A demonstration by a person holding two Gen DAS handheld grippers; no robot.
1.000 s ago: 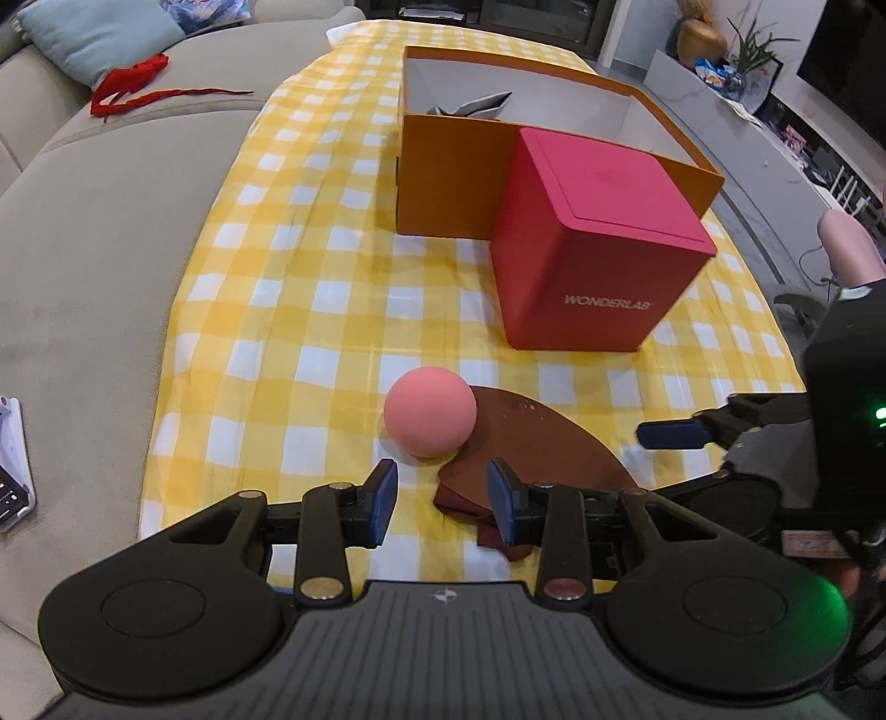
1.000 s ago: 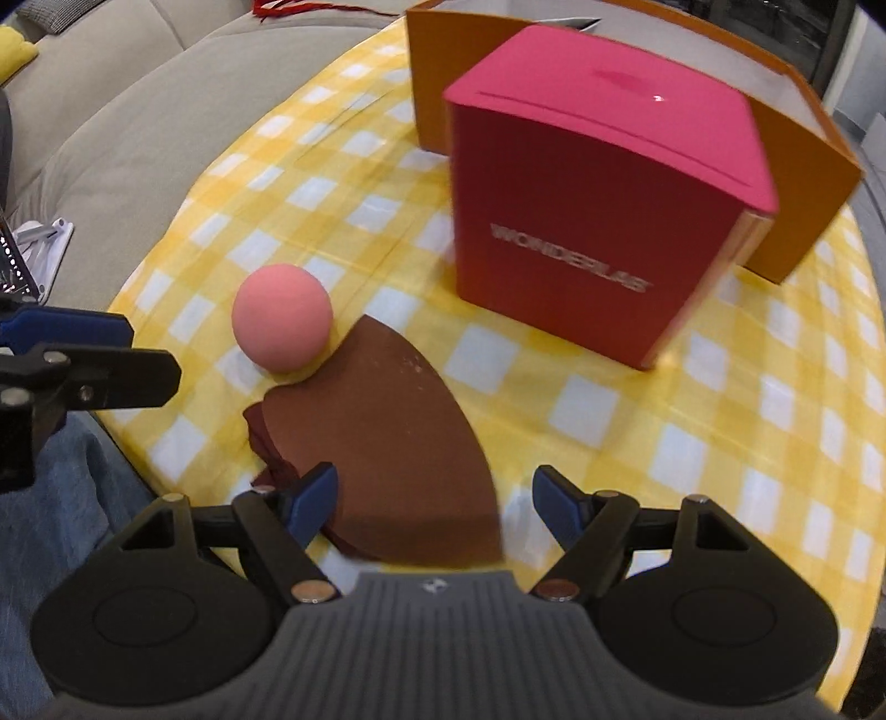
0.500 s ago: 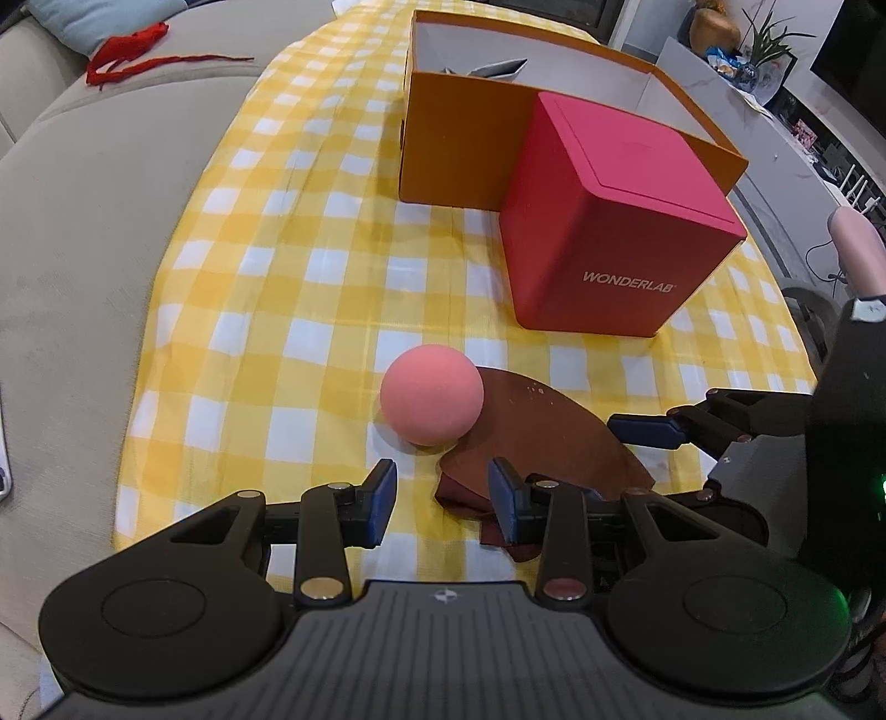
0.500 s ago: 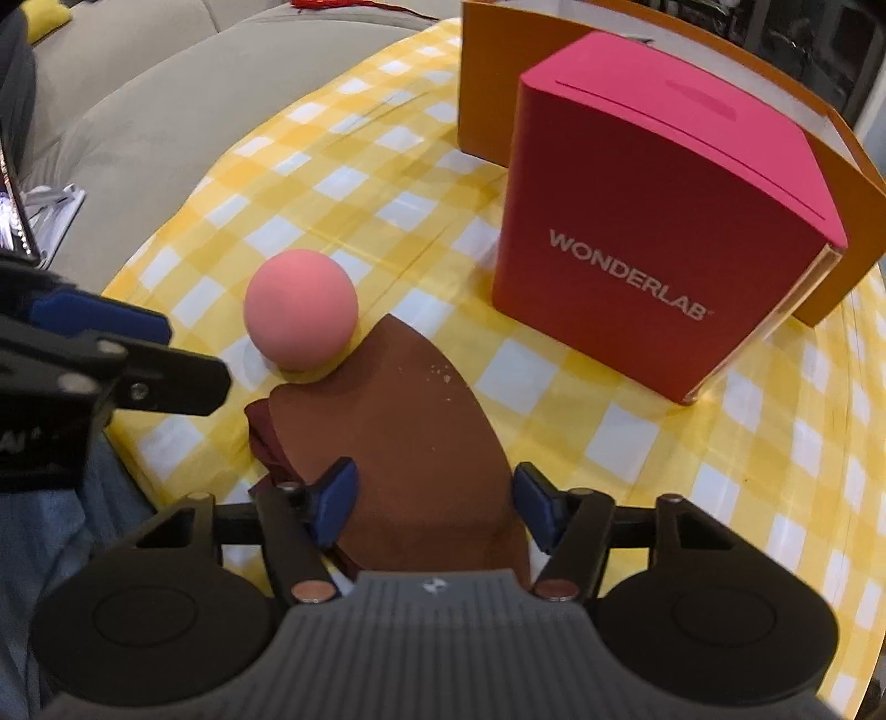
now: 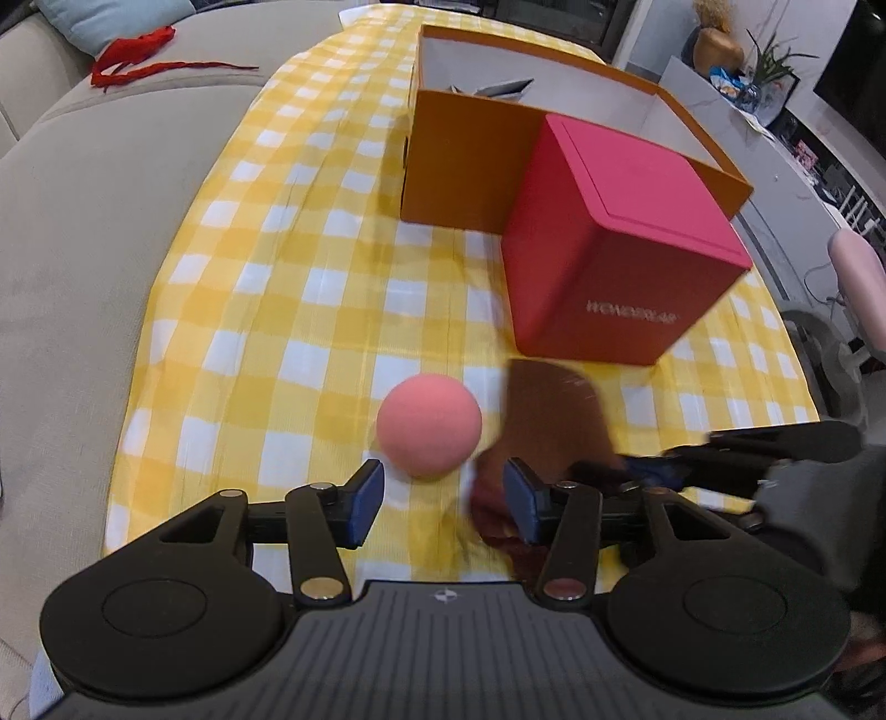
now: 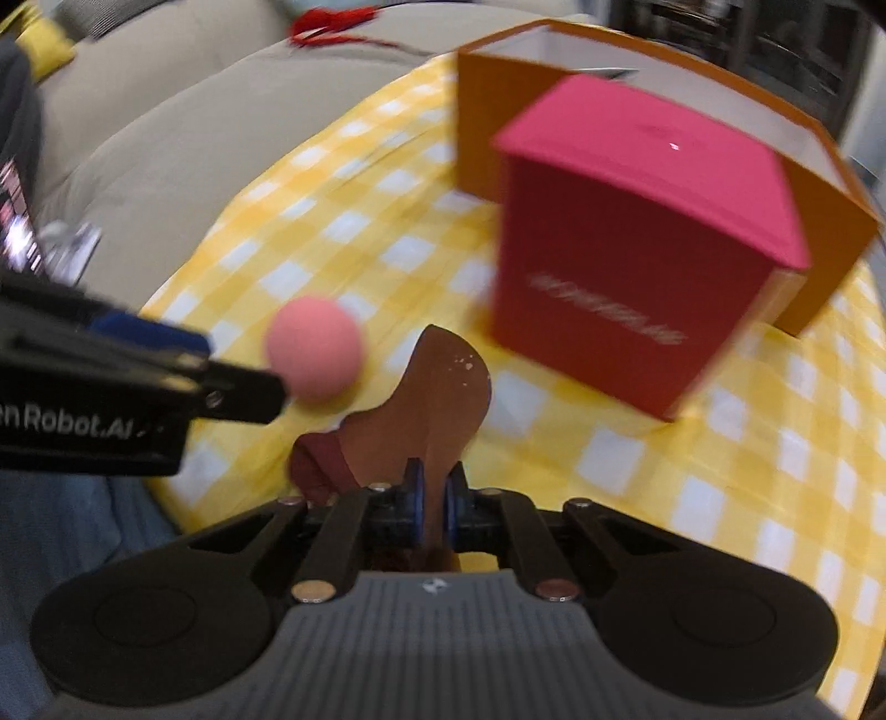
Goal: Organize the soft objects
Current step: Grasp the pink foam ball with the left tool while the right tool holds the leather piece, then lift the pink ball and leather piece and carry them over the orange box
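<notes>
Right claw [image 6: 434, 501] newly pinching brown cloth [image 6: 437, 387], grip hidden from left view

soft even indoor light, faint shadows, strong fisheye bending at edges, right wrist view heavily motion-blurred

1. One pink ball [image 5: 428, 425].
2. One brown cloth piece [image 6: 429, 399] (folded, so its layers cannot be counted).
3. Two boxes: one red box [image 5: 620, 243], one orange box [image 5: 459, 160].
4. One checked tablecloth [image 5: 288, 288].
5. One red ribbon [image 5: 138, 52].
</notes>
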